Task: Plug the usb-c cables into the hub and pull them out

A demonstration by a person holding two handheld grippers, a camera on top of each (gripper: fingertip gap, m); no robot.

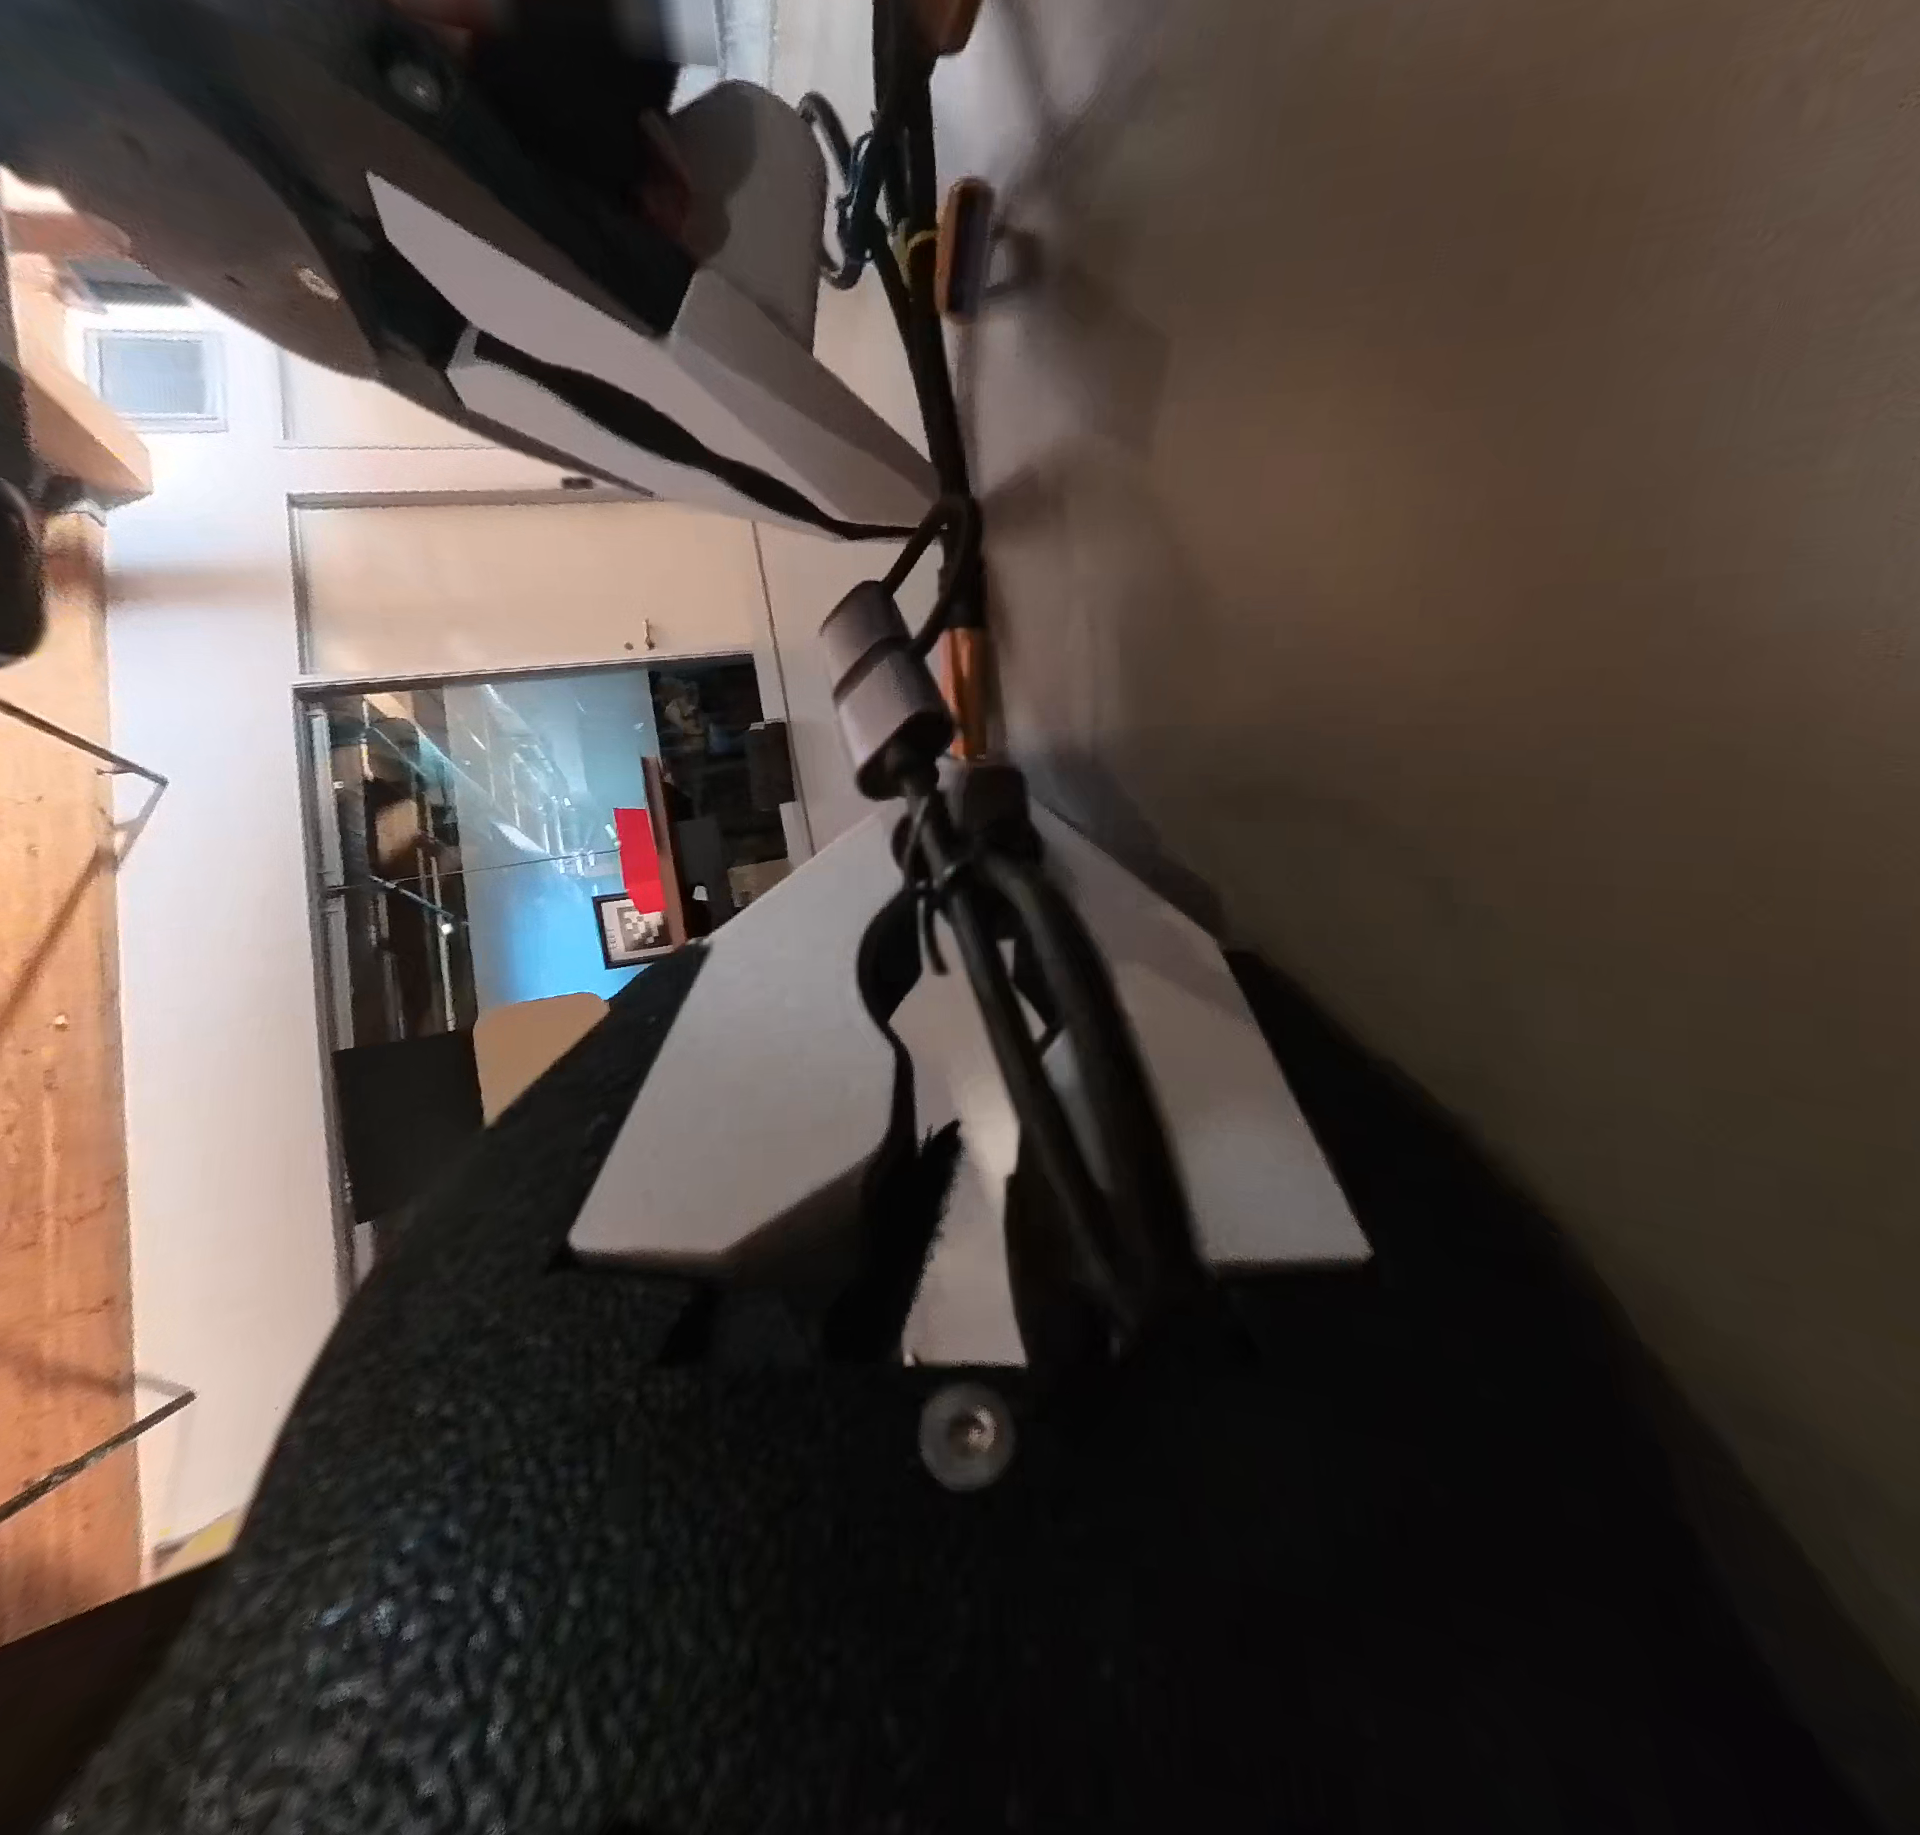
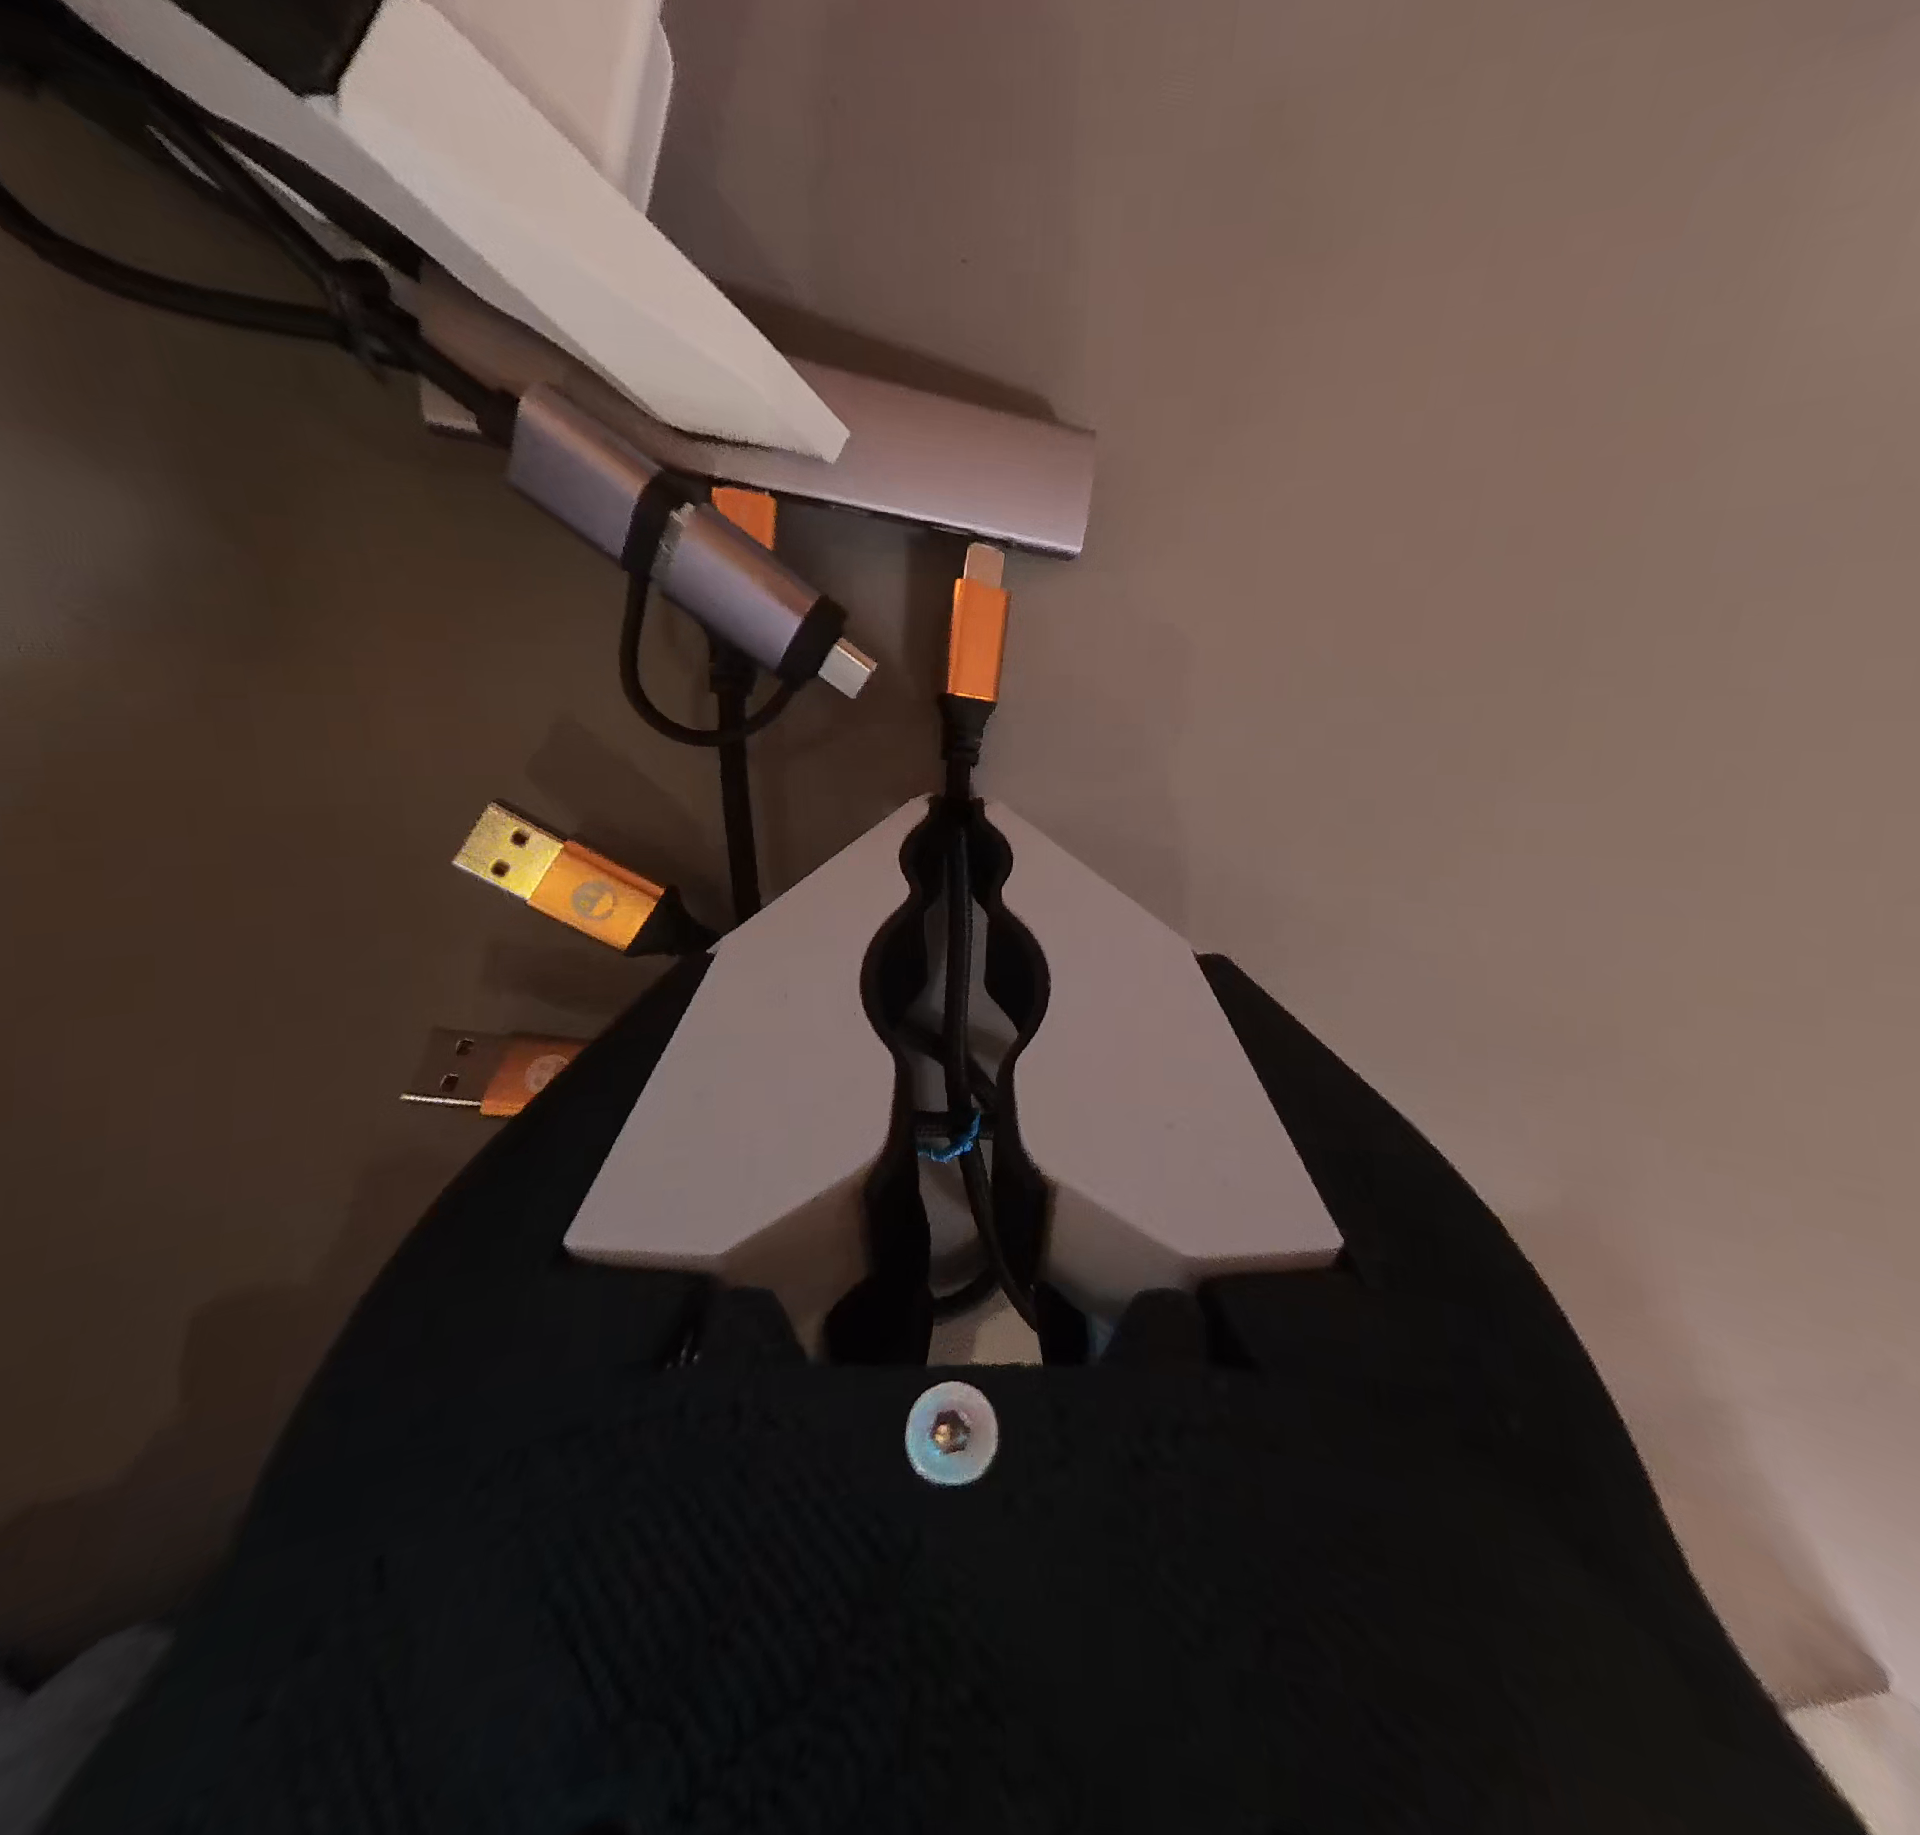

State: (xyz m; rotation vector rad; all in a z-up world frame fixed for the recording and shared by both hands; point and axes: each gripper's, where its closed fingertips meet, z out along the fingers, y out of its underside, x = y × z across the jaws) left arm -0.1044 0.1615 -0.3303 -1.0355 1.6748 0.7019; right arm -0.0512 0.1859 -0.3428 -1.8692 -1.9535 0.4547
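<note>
The right gripper (image 2: 951,809) has its white fingers (image 2: 769,1079) closed on the black braided cord of an orange-sleeved usb-c cable (image 2: 977,647), which runs back through the narrow gap between them. The plug sticks out straight ahead of the fingertips, its metal tip just short of the edge of the grey hub (image 2: 966,466), at or barely inside a port; whether it is seated cannot be told. Ahead and to the left of this gripper, the left gripper (image 2: 831,440) presses down on top of the hub with its fingers drawn together. In its own blurred view the left gripper (image 1: 961,767) has black cords (image 1: 1029,1016) running between its fingers, and whether they clamp the cords or the hub cannot be told. A second orange plug (image 2: 745,516) sits at the hub's edge, left of the held one. A grey double-headed adapter (image 2: 686,549) lies against the hub's near side, just left of the right gripper's tips. Two loose orange USB-A plugs (image 2: 561,876) lie on the tabletop (image 2: 1455,642), left of the right gripper, one (image 2: 488,1070) partly hidden behind its black body.
</note>
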